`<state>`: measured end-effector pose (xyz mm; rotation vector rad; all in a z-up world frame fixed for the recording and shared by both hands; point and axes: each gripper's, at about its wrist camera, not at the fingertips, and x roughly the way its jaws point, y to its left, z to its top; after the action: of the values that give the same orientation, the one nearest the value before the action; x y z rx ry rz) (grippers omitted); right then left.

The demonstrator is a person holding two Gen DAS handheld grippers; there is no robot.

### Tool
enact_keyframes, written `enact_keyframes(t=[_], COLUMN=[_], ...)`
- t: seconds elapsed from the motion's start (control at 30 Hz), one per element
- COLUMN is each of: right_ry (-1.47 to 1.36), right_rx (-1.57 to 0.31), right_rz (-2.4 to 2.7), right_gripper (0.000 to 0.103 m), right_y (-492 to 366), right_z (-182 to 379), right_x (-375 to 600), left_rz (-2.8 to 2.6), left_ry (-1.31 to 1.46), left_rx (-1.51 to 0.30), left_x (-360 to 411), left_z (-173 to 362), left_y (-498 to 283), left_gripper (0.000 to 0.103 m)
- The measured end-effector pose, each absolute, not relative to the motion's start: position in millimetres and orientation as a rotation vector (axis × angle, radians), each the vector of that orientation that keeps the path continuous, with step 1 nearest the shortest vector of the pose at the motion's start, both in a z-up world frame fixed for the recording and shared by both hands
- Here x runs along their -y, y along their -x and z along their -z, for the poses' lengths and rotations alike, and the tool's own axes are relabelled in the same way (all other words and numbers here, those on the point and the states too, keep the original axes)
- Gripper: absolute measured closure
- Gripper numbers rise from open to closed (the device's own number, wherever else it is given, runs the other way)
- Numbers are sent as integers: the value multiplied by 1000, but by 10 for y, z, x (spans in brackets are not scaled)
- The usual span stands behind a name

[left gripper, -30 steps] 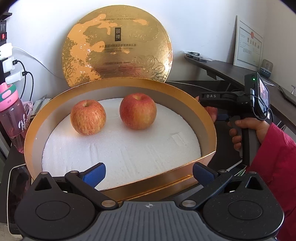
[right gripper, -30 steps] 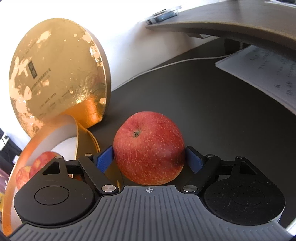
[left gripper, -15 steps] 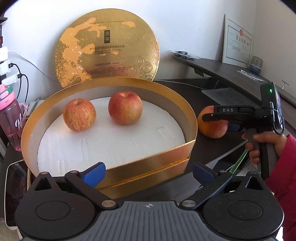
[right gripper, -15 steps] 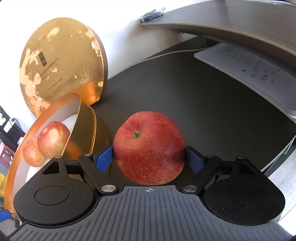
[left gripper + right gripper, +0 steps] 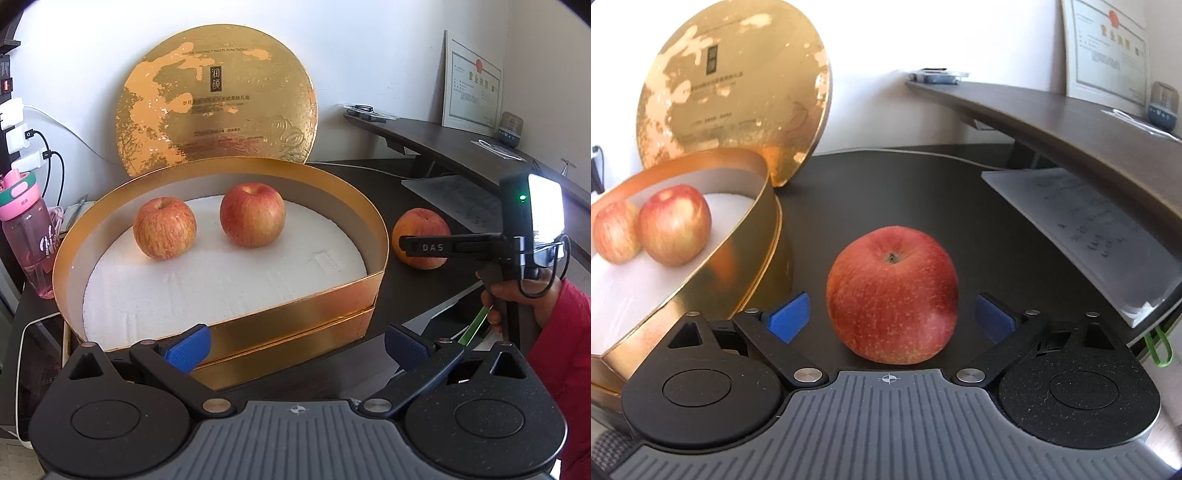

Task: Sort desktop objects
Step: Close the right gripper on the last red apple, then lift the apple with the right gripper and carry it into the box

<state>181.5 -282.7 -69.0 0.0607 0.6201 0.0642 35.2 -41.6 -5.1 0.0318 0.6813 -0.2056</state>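
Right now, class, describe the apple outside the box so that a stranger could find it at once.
Find the round gold box on the dark desk. Just past its right wall sits one apple, between the open right gripper blades. Unlike the two apples on white foam inside, it rests on bare desk.

1. A pink water bottle (image 5: pixel 27 236) with a green-and-pink cap stands at the left edge of the dark desk (image 5: pixel 373 184).
2. White chargers (image 5: pixel 16 138) sit plugged in above it, with black cables hanging down.
3. A framed certificate (image 5: pixel 471 98) leans against the wall on a raised shelf (image 5: pixel 436 142).
4. A sheet of printed paper (image 5: pixel 1089 236) lies under the shelf.
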Motion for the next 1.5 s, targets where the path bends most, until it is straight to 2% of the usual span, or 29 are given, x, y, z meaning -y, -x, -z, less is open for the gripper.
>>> enact_keyframes(t=[0.33,0.47,0.8,1.03,1.27,1.5], right_ry=[-35,-42,-82,-129,-95,-39], right_rx=[-625,-634,-643,-588,-505,-562], right_rz=[-54,-45,-2,14,-123,-268], right_gripper=[8,17,18,18,18,18], right_y=[-1996,-2055,-2039,-1905,-1636,-1582], right_z=[781,803,790,400,-154,-221], right_x=[2775,2778,2812,2889,2474,1747], left_rz=[197,199,193,198,205,180], left_ry=[-37,-40,-34,-12,23,72], left_rx=[-682,-687,-680,-660,-633,-623], left_x=[417,427,371,258,82,-230], left_z=[63,74,60,32,20,48], left_y=[-379,-396,-354,-245,-104,-4], left_gripper=[1,1,1,1,1,1])
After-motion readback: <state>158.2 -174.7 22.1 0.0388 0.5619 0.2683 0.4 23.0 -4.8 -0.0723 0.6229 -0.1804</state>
